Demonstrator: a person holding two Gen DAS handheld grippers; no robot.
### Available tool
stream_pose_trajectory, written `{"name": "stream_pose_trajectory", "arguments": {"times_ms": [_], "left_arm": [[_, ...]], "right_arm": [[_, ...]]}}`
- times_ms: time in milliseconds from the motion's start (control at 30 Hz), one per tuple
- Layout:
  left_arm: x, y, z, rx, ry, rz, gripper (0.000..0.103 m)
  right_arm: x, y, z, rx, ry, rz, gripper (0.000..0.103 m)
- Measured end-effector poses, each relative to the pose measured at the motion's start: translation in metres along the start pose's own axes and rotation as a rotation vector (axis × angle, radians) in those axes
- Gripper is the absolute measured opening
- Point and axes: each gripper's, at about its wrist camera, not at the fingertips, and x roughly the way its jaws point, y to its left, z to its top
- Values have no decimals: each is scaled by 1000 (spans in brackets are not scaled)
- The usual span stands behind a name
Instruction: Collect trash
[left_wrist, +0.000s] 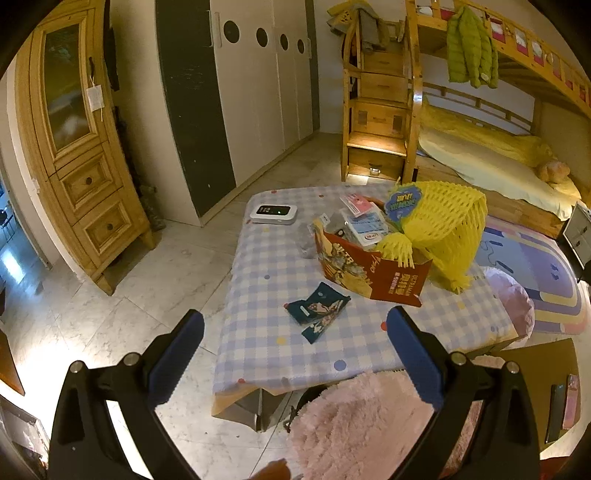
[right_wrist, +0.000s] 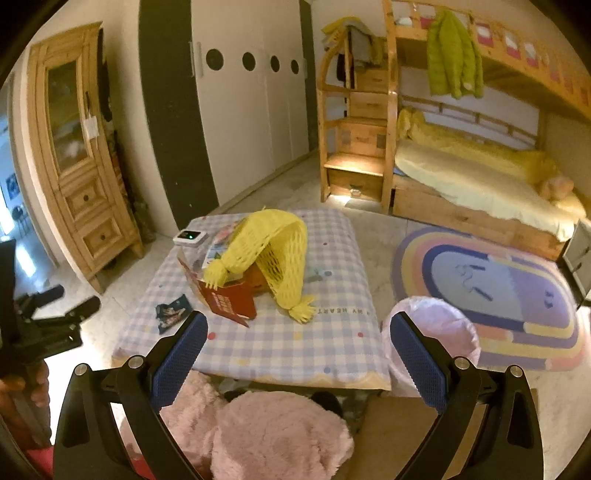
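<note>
A low table with a blue checked cloth (left_wrist: 280, 266) (right_wrist: 332, 332) holds the trash. A red cardboard box (left_wrist: 373, 273) (right_wrist: 229, 299) is stuffed with packets and wrappers (left_wrist: 364, 221). A yellow foam net (left_wrist: 443, 225) (right_wrist: 277, 254) drapes over it. A dark blue snack wrapper (left_wrist: 317, 312) (right_wrist: 171, 312) lies flat in front of the box. My left gripper (left_wrist: 295, 354) is open and empty above the table's near edge. My right gripper (right_wrist: 297, 356) is open and empty, held back from the table. A bin with a pink liner (right_wrist: 432, 332) (left_wrist: 513, 299) stands right of the table.
A small white device (left_wrist: 273, 214) (right_wrist: 189, 236) sits at the table's far left corner. A pink fluffy stool (left_wrist: 362, 424) (right_wrist: 280, 435) is under the near edge. A rainbow rug (right_wrist: 498, 295), a bunk bed (right_wrist: 480, 177) and wooden cabinets (left_wrist: 81, 147) surround the table.
</note>
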Motion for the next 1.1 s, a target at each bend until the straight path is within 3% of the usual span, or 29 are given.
{"name": "stream_pose_trajectory", "arguments": {"times_ms": [1100], "left_arm": [[3,3,1,-8,0,-3,96]], "right_arm": [[5,9,-5,-35,7,-14,98]]}}
